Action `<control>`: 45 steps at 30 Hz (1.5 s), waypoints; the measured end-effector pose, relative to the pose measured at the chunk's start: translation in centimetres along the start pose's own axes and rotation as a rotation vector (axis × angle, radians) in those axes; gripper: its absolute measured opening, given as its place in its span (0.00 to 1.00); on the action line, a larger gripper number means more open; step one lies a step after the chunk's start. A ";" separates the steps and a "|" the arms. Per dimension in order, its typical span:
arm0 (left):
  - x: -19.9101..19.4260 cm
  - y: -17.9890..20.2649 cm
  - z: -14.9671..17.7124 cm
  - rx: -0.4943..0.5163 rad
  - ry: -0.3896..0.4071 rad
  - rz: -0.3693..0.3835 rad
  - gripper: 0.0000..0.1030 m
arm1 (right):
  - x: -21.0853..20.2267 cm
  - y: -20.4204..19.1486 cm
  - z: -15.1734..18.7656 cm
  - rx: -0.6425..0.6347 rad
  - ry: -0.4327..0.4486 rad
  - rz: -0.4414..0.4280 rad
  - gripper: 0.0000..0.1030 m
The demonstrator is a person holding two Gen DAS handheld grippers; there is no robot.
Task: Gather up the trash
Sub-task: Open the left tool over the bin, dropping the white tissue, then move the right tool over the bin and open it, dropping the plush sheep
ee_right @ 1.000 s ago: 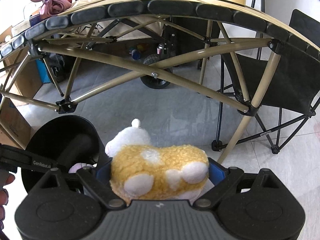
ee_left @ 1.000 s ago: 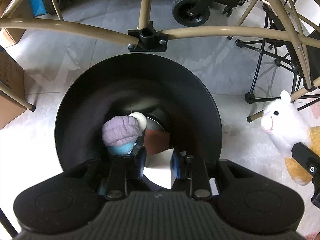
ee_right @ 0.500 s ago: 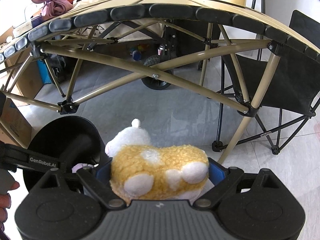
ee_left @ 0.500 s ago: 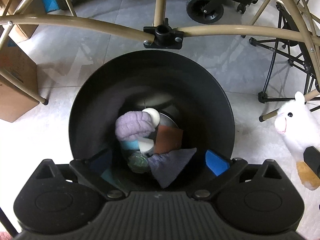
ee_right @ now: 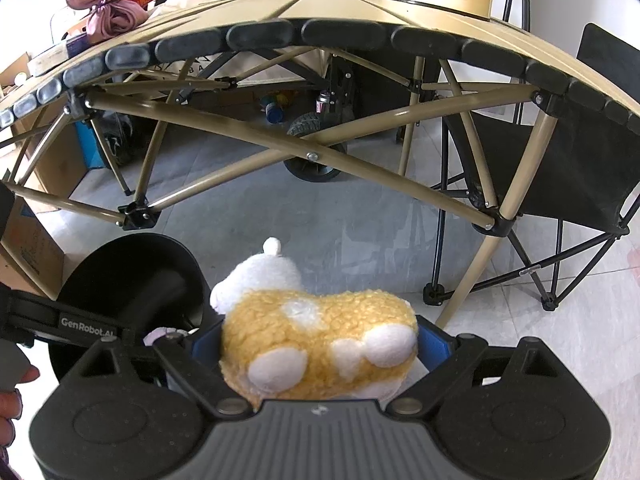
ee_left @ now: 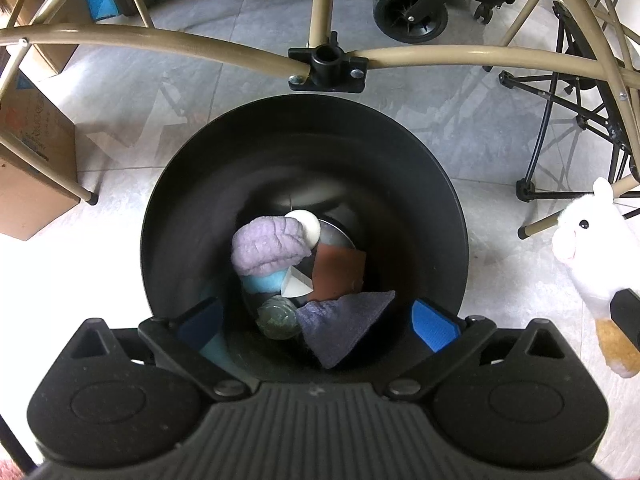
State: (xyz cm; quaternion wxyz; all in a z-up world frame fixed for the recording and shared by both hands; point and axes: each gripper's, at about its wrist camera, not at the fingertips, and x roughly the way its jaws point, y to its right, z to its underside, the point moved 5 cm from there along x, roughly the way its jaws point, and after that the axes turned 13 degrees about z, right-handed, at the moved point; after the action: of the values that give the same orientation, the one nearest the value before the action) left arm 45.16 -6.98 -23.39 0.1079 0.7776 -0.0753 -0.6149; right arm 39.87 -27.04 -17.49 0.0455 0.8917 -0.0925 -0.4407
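Left wrist view: left gripper [ee_left: 316, 322] points down into the black bin [ee_left: 440, 184], jaws spread wide with nothing between them, having just opened; inside lie a purple cloth [ee_left: 270, 246], a dark grey cloth [ee_left: 344, 324], a brown piece [ee_left: 338, 272] and a white wedge [ee_left: 296, 284]. Right wrist view: right gripper [ee_right: 320, 346] has its jaws clamped on a yellow-and-white plush toy [ee_right: 320, 344], long axis lying across the jaws, white head away from the camera, beside the bin; "GenRobot.AI" reads on the left gripper's arm [ee_right: 86, 322], under the tan folding desk [ee_right: 360, 12].
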 end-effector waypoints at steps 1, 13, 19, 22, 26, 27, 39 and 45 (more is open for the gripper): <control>-0.1 0.0 0.0 0.000 0.000 -0.001 1.00 | -0.1 0.0 0.0 -0.001 0.001 0.001 0.91; -2.9 -1.6 0.7 -0.019 0.035 -0.028 1.00 | -2.0 -0.4 -0.3 -0.014 0.030 -0.010 0.91; -4.8 -2.9 1.3 -0.034 0.064 -0.052 1.00 | -3.2 -1.4 -0.5 -0.027 0.047 -0.017 0.91; -5.7 -3.9 1.5 -0.051 0.077 -0.064 1.00 | -3.6 -2.3 -0.7 -0.036 0.052 -0.023 0.91; -6.9 -4.9 1.7 -0.069 0.098 -0.070 1.00 | -4.3 -3.9 -1.2 -0.045 0.064 -0.043 0.91; -7.2 -5.2 1.8 -0.072 0.104 -0.070 1.00 | -4.6 -4.4 -1.3 -0.050 0.068 -0.050 0.91; -10.2 -9.1 2.5 -0.141 0.160 -0.109 1.00 | -5.2 -10.5 -2.2 -0.112 0.049 -0.097 0.91; -10.6 -11.2 2.6 -0.186 0.167 -0.131 1.00 | -5.0 -12.9 -2.1 -0.143 0.015 -0.123 0.91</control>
State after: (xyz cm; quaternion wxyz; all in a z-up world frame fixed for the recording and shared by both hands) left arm 39.97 6.31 -16.92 0.1451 0.8160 0.0425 -0.5580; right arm 40.17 -13.36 -14.43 0.0826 0.8936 -0.0058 -0.4412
